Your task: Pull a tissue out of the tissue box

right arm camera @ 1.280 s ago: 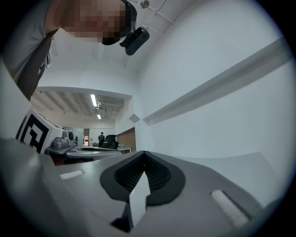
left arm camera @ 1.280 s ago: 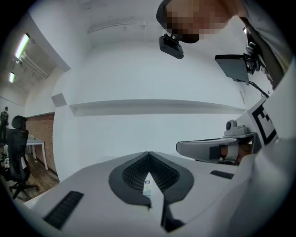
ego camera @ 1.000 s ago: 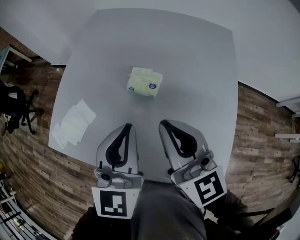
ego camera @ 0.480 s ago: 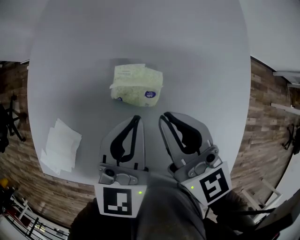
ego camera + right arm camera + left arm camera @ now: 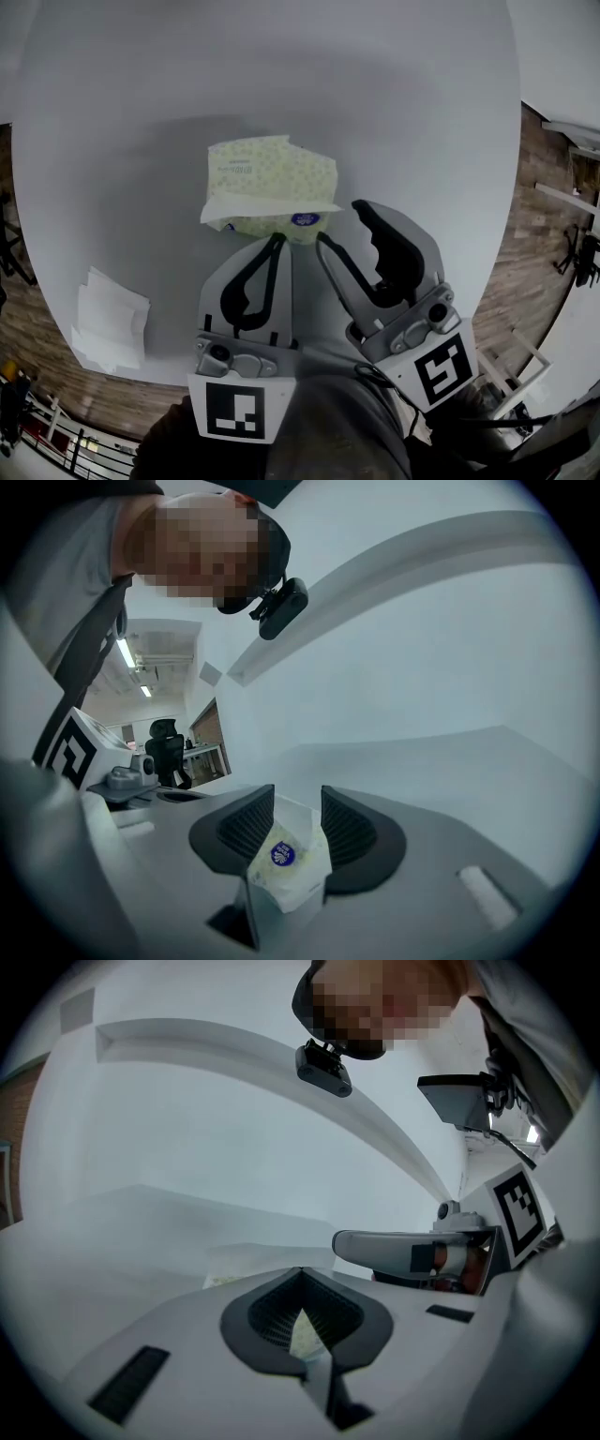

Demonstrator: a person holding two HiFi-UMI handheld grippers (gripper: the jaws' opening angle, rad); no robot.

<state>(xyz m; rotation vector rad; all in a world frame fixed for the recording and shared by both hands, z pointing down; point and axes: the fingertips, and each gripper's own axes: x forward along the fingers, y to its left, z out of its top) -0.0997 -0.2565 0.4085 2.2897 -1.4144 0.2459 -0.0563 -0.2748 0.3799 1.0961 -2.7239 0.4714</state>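
Observation:
A soft pale green tissue pack (image 5: 272, 178) lies on the round grey table (image 5: 422, 112). One white tissue (image 5: 267, 207) sticks out along its near side. My left gripper (image 5: 278, 243) is shut, with its tips at the pack's near edge; in the left gripper view the pack (image 5: 305, 1335) shows through the slot under the closed tips (image 5: 300, 1274). My right gripper (image 5: 342, 226) stands just right of it, jaws opening. In the right gripper view the pack's end with a blue round label (image 5: 281, 857) sits in the gap between the pads (image 5: 248, 822), which do not press on it.
Several loose white tissues (image 5: 108, 319) lie near the table's left front edge. Wood floor (image 5: 553, 216) surrounds the table. The person's lap is right behind both grippers. The right gripper (image 5: 412, 1246) shows at the right in the left gripper view.
Both grippers have moved down and forward to the tissue pack. The right gripper's jaws, shut before, now stand apart. The left gripper stays shut.

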